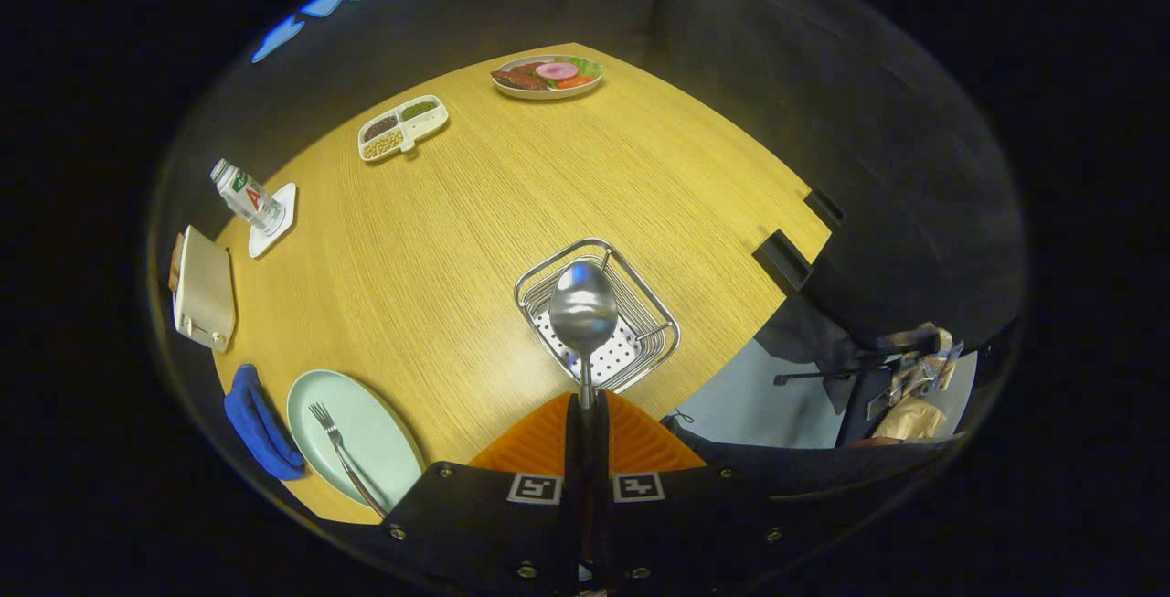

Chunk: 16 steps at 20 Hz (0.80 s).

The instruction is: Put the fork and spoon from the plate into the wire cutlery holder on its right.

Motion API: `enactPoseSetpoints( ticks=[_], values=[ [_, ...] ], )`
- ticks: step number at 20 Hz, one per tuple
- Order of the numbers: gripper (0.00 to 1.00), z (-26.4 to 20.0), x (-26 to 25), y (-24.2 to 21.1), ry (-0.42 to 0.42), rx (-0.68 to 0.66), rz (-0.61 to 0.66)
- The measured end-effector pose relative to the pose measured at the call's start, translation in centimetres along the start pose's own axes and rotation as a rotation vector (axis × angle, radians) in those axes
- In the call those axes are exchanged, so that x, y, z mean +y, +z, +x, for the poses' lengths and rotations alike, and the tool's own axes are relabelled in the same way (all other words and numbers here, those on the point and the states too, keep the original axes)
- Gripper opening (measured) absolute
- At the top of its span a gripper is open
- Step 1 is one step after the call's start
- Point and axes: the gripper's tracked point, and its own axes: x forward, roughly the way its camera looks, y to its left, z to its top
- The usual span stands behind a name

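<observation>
Now the fingers [586,410], closed tight on the spoon [583,312] handle, hold its bowl above the wire cutlery holder [658,327]; the fork [340,453] lies on the plate [384,437] on the worktop [512,186].

readable text: none, on anything on the table
bottle [245,197]: a label with red and green print, too small to make out
gripper [585,403]: two square black-and-white coded markers [535,488] on its body, one behind each finger; block patterns, no letters or numbers
fingers: pressed together on the handle of the spoon [583,309]
</observation>
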Motion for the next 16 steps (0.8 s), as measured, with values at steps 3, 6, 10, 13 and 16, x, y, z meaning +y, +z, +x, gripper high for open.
enactPoseSetpoints(
  ticks=[3, 6, 10, 13, 16],
  values=[
    [0.09, -0.1, -0.4, 0.8, -0.020, -0.028, -0.024],
    [0.17, -0.5, -0.7, 2.2, -0.039, -0.067, -0.042],
    [0.64, -0.6, -0.7, 2.4, -0.048, -0.059, -0.056],
    [0.63, -0.8, -0.5, 2.4, -0.046, -0.058, -0.057],
    [0.63, -1.4, 0.0, 2.9, -0.040, -0.088, -0.071]
  ],
)
